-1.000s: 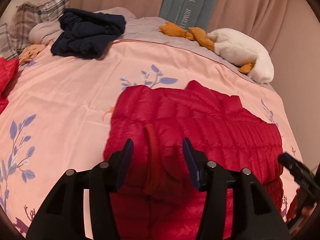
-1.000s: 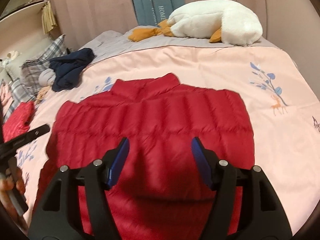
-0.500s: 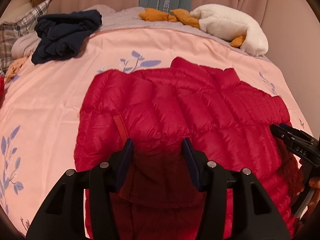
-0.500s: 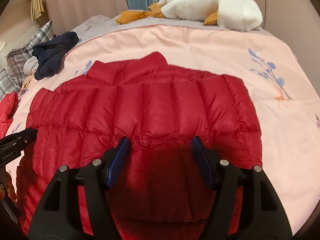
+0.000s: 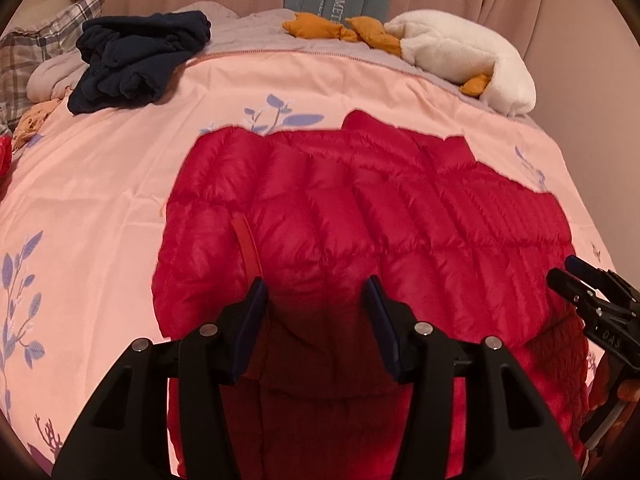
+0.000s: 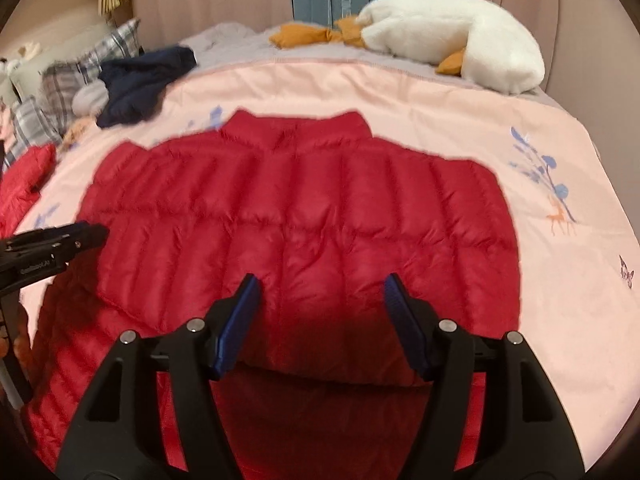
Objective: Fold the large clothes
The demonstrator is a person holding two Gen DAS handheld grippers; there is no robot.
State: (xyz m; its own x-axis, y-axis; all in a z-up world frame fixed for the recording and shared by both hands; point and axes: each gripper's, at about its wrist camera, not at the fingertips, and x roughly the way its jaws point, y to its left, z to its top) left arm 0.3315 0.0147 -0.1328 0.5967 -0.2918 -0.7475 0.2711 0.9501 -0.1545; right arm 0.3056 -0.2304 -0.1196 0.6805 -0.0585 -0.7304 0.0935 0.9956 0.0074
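Observation:
A red quilted down jacket [image 5: 360, 216] lies spread on the pink bed cover [image 5: 100, 184], collar toward the far side; it also shows in the right wrist view [image 6: 304, 216]. My left gripper [image 5: 318, 292] is open, its jaws wide apart just above the jacket's near left part. My right gripper [image 6: 322, 292] is open, hovering above the jacket's near middle. Each gripper shows at the edge of the other's view: the right one [image 5: 588, 300], the left one [image 6: 52, 248]. Neither holds anything.
A dark navy garment [image 5: 136, 64] is heaped at the far left by plaid pillows [image 5: 24, 56]. A white and orange plush goose [image 5: 460, 52] lies at the far right. Another red garment [image 6: 24, 184] lies at the left edge. Curtains hang behind the bed.
Both grippers have moved back toward the near side, so more of the jacket shows ahead of them. Both stayed open. The jacket lies as before.

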